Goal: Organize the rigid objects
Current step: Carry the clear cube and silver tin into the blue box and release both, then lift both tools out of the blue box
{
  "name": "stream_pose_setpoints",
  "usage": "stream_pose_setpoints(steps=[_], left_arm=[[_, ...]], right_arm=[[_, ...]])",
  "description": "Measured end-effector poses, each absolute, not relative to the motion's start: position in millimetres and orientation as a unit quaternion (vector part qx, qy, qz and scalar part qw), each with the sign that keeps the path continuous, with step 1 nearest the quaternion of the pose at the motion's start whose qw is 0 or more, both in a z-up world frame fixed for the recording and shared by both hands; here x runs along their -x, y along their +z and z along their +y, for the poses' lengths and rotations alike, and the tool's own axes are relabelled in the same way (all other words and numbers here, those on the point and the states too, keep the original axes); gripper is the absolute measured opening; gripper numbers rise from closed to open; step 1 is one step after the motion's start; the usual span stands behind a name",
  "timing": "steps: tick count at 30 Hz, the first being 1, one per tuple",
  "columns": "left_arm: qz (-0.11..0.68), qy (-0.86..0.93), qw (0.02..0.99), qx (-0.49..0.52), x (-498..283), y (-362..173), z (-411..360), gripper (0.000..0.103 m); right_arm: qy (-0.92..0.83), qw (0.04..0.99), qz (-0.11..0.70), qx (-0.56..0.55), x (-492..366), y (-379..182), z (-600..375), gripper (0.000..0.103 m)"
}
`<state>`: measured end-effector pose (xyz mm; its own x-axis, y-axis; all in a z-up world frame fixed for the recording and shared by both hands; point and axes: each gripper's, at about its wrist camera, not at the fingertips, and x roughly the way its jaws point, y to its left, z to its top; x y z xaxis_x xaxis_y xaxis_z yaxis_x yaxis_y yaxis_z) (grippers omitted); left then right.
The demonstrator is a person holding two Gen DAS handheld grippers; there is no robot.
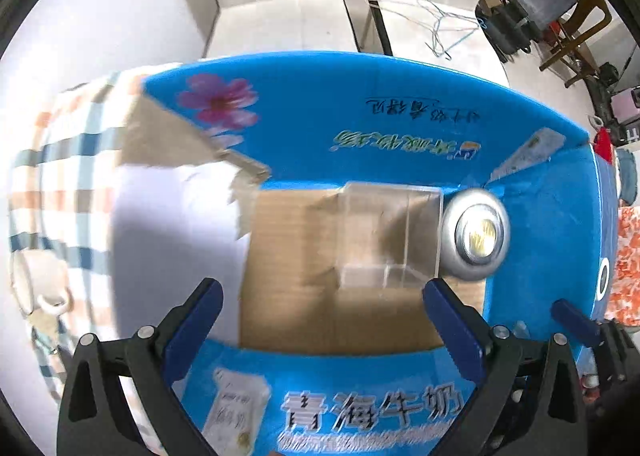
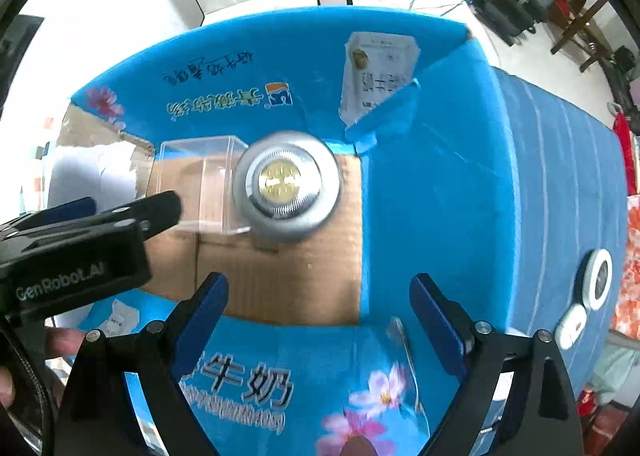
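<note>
Box: an open blue carton (image 1: 400, 95) with printed flowers and Chinese lettering lies below and ahead of both claws; its brown cardboard floor (image 2: 280, 280) shows between the flaps.
Cloth: a checked cloth (image 1: 60, 175) covers the surface to the left of the left claw, beyond the carton's torn flap.
Clear case: a transparent plastic box (image 1: 390, 234) sits on the carton floor, ahead of the left claw, nearer its right finger.
Lamp: a round silver push light (image 2: 286, 185) rests on the floor just beside the clear case, ahead of the right claw.
Left claw (image 1: 320, 320): spread wide, holding nothing.
Right claw (image 2: 318, 312): spread wide, empty, hanging over the carton.
</note>
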<state>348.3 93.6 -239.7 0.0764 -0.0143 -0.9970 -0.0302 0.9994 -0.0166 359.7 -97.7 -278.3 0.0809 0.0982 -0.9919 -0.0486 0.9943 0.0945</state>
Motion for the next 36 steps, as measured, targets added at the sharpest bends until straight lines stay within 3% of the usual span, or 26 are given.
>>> stream_pose_setpoints(steps=[18,36], left_arm=[[0.583,0.033,0.812,0.000,-281,-143,64,0.103],[0.529,0.035,0.848,0.010,-234,-76,45,0.103]], right_arm=[[0.041,0.806,0.591,-0.013,-269,-148,-89,0.094],[0.082,0.827,0.554,-0.040,-218,-77,-107,0.094]])
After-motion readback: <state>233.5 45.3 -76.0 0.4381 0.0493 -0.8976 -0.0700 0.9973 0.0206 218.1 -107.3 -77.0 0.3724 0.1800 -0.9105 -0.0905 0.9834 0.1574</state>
